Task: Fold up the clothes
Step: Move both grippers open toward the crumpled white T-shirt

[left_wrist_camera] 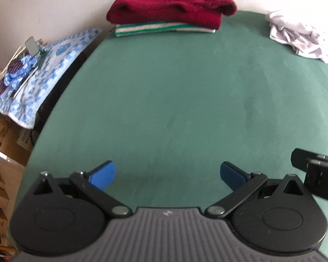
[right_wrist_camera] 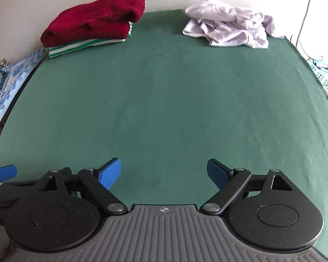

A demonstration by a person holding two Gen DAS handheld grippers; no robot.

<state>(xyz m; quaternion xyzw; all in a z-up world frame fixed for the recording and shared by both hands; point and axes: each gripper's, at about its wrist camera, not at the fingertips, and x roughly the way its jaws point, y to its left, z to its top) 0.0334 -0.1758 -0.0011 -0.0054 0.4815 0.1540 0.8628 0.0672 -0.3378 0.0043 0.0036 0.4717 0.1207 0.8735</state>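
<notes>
A folded dark red garment (left_wrist_camera: 170, 7) (right_wrist_camera: 94, 19) lies on top of a folded green-and-white striped one (left_wrist_camera: 164, 29) (right_wrist_camera: 85, 44) at the far left of the green table (left_wrist_camera: 175, 98) (right_wrist_camera: 164, 98). A crumpled pale lilac garment (left_wrist_camera: 301, 38) (right_wrist_camera: 229, 23) sits at the far right. My left gripper (left_wrist_camera: 167, 175) is open over the near table edge, holding nothing. My right gripper (right_wrist_camera: 164, 172) is open too, empty, beside the left one. A blue fingertip (right_wrist_camera: 3, 172) of the left gripper shows at the right wrist view's left edge.
A blue-and-white patterned cloth (left_wrist_camera: 43, 69) (right_wrist_camera: 6, 80) with small items on it lies off the table's left side. Cardboard boxes (left_wrist_camera: 0, 152) stand below it. A cable (right_wrist_camera: 306, 11) and a blue-white basket (right_wrist_camera: 323, 74) are past the right edge. A white wall is behind.
</notes>
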